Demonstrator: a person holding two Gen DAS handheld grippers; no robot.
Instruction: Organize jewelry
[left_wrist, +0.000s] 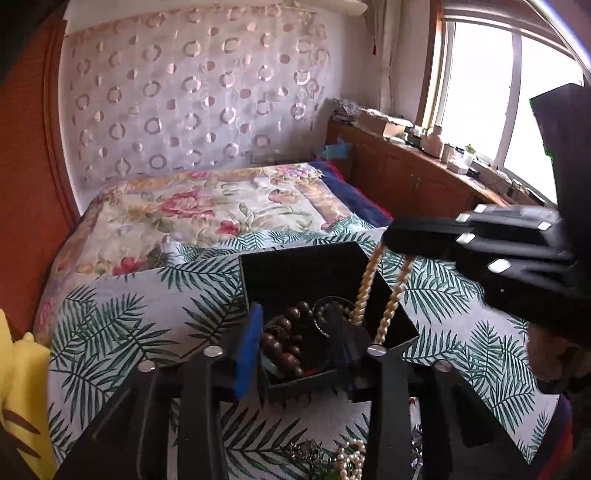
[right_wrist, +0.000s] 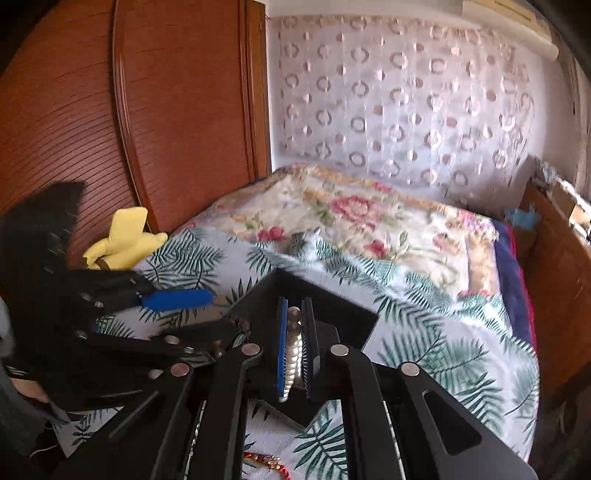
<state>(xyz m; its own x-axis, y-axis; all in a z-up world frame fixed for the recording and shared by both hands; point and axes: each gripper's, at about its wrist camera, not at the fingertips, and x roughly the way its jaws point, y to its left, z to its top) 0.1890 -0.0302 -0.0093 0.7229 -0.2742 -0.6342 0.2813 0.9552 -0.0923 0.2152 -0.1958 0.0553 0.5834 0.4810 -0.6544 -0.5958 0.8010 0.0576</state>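
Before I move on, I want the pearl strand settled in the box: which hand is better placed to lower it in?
Right. The right tongs are shut on the pearl necklace, which hangs over the open black jewelry box. The left tongs are open at the box's near edge, holding nothing.

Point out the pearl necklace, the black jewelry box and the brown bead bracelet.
pearl necklace (left_wrist: 364, 291): left wrist view, on the left hanging strand above the box.
black jewelry box (left_wrist: 295, 273): left wrist view, on the bare dark floor at its far side.
brown bead bracelet (left_wrist: 286, 341): left wrist view, on the beads inside the box.
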